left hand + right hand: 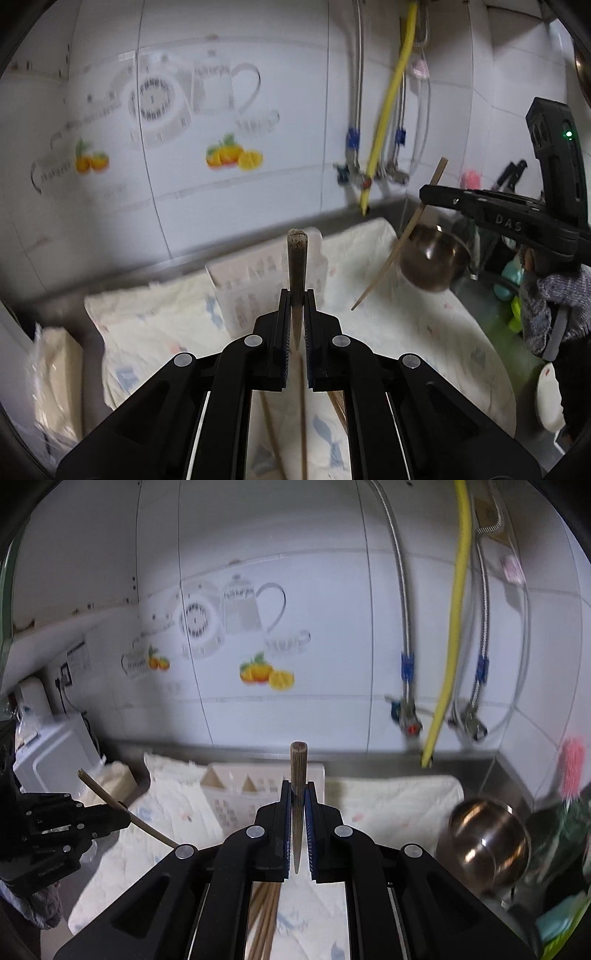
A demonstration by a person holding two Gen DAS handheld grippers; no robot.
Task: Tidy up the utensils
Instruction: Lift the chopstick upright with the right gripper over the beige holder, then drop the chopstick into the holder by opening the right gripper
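Observation:
My left gripper (296, 299) is shut on a brown wooden chopstick (297, 258) that points up and forward above the cloth. My right gripper (298, 788) is shut on a second wooden chopstick (298, 768), held the same way. Each gripper shows in the other's view: the right one (424, 192) with its chopstick (402, 232) slanting down, the left one (125, 818) with its chopstick (122, 810). A white plastic utensil basket (236, 790) stands on the cloth by the wall, also seen in the left wrist view (255, 273). More chopsticks (264, 915) lie on the cloth below.
A pale printed cloth (388, 794) covers the steel counter. A steel bowl (487, 838) sits at the right, also in the left wrist view (432, 258). A yellow hose (450, 627) and braided pipes hang on the tiled wall. A white appliance (55, 753) stands at the left.

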